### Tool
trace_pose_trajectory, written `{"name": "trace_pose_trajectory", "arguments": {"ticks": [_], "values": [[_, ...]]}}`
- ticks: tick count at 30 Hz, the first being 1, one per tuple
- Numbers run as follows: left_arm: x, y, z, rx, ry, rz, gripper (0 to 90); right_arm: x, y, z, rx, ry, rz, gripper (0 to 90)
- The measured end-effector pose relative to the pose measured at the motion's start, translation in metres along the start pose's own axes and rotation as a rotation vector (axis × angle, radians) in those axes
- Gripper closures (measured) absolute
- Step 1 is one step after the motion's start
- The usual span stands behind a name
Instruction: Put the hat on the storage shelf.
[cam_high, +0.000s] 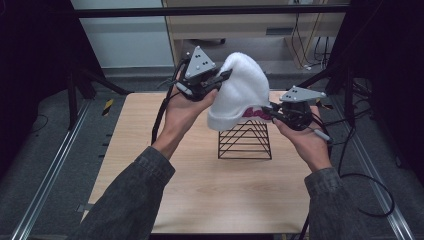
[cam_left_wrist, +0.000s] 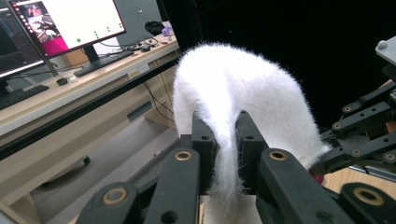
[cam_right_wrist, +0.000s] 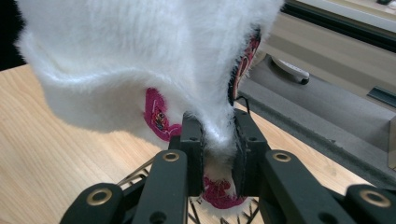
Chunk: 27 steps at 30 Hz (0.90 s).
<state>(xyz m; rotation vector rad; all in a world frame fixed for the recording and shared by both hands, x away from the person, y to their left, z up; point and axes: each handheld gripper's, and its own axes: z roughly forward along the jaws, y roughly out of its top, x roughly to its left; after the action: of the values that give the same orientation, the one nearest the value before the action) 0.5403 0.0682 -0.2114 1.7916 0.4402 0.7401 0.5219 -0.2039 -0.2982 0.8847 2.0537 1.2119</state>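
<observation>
Both grippers — left (cam_high: 226, 76), right (cam_high: 266, 108) — are clenched on the hat (cam_high: 239, 92), which hangs between them, just above the wire stand (cam_high: 245, 140) — slightly left.

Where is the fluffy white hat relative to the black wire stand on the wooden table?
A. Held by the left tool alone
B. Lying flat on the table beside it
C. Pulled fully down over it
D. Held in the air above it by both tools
D: the fluffy white hat hangs above the black wire stand, with the left tool and the right tool each clamped on its fabric.
</observation>
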Motion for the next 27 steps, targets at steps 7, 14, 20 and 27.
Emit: {"name": "trace_pose_trajectory", "arguments": {"ticks": [7,14,20,27], "values": [[0.001,-0.005,0.012,0.027,-0.009,-0.025,81.2,-0.007,-0.007,-0.003,0.023,-0.004,0.005,76.8],[-0.005,-0.003,0.018,0.028,-0.027,-0.022,80.8,-0.013,-0.013,-0.009,0.026,-0.005,0.022,76.8],[-0.01,-0.002,0.021,0.041,-0.038,-0.014,80.4,-0.016,-0.018,-0.016,0.031,0.001,0.027,76.9],[-0.012,-0.004,0.029,0.081,-0.039,0.007,79.8,-0.019,-0.022,-0.018,0.05,0.011,0.031,76.9]]}}
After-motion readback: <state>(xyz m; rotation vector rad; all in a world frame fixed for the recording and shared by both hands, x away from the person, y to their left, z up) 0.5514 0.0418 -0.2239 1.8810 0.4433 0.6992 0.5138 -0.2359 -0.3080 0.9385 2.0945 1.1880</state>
